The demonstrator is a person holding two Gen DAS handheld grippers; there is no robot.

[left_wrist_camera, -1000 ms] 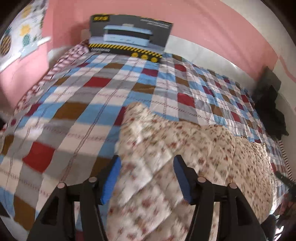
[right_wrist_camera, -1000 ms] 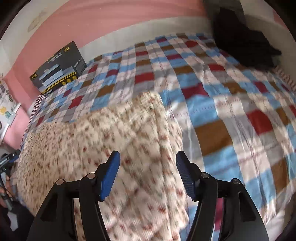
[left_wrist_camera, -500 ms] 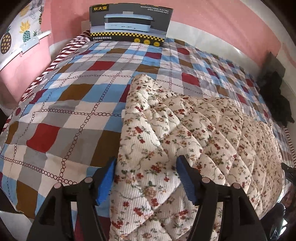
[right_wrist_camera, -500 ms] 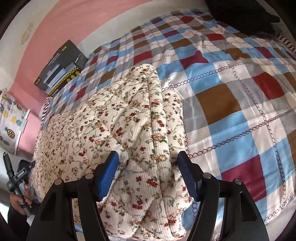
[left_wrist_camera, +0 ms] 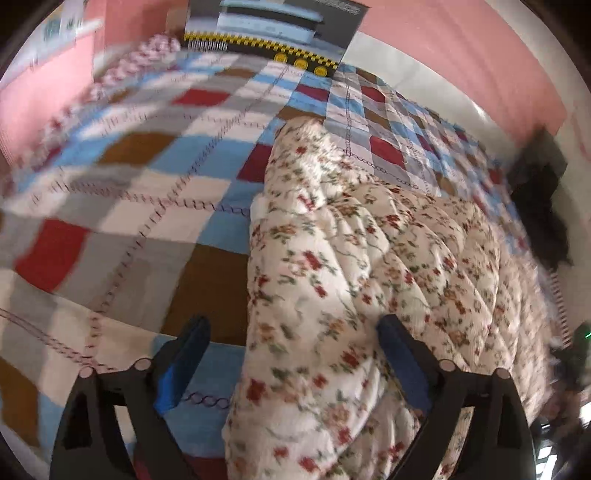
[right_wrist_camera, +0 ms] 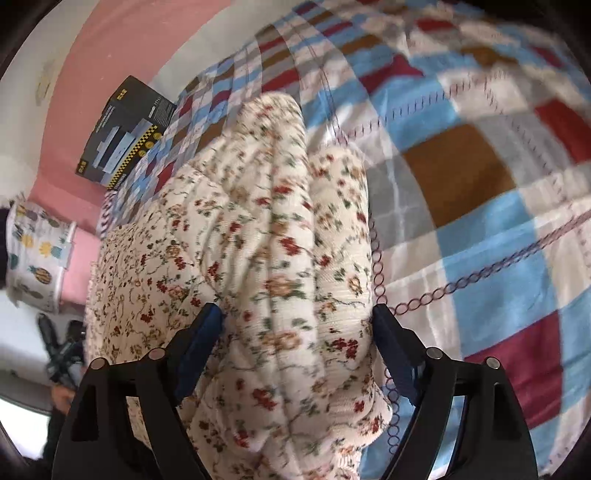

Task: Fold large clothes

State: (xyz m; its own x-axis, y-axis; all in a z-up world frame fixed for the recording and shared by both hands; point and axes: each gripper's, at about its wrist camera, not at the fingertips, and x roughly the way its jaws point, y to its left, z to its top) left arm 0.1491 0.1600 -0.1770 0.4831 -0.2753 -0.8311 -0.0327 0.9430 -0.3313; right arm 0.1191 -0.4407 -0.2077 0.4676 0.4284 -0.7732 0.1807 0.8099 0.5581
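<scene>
A cream quilted garment with small red flowers (left_wrist_camera: 369, 258) lies folded in a long band across the plaid bed sheet (left_wrist_camera: 147, 221). My left gripper (left_wrist_camera: 293, 325) hangs over the band's left end, jaws wide and opening. Its left pad is above bare sheet and its right pad above the fabric. In the right wrist view, the garment's right end (right_wrist_camera: 280, 240) bulges up between the jaws of my right gripper (right_wrist_camera: 297, 312). Those jaws are opening too, and the pads stand at the fabric's sides without pinching it.
A dark appliance box (left_wrist_camera: 273, 29) leans on the pink wall at the head of the bed (right_wrist_camera: 122, 136). Dark clothes (left_wrist_camera: 543, 206) are heaped at the bed's far right side. A pineapple-print cloth (right_wrist_camera: 37, 251) hangs by the bed's left side.
Both grippers have sunk closer to the garment and spread their jaws wider. The fabric ends now lie lower on the bed, loose between the pads.
</scene>
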